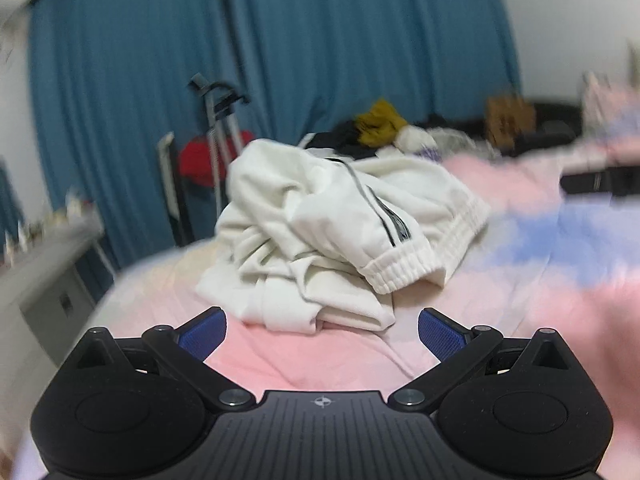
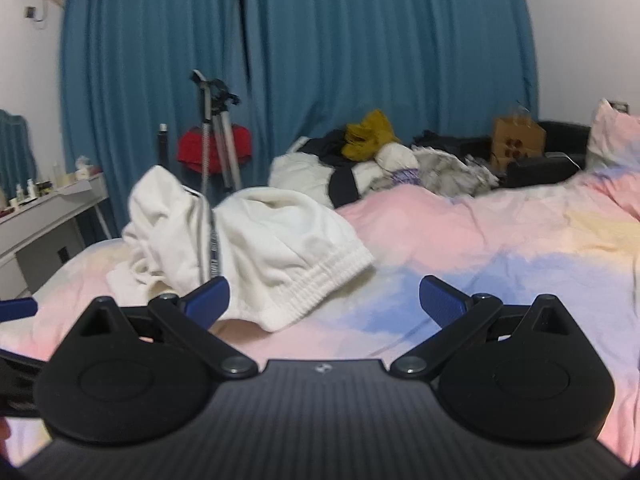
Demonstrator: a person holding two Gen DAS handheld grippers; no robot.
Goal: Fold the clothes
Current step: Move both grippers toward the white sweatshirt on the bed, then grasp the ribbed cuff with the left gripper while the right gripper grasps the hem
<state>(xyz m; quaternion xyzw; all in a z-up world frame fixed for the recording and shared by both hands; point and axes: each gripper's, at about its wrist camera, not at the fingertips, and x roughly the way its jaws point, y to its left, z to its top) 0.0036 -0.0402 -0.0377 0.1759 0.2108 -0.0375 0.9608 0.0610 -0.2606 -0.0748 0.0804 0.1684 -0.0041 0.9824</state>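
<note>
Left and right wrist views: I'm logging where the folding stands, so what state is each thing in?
Left gripper: jaws open, empty.
Right gripper: jaws open, empty.
White jacket: crumpled in a heap on the bed, unfolded, zipper partly open.
Bedspread: spread over the bed, wrinkled.
Clothes pile: jumbled at the far side, unfolded.
Curtains: drawn shut.
Tripod: standing upright, legs together.

A crumpled cream-white fleece garment with a dark side stripe and ribbed elastic cuff lies heaped, unfolded, on the pink-and-blue pastel bedspread, its cuffed end pointing toward the cameras.
</note>
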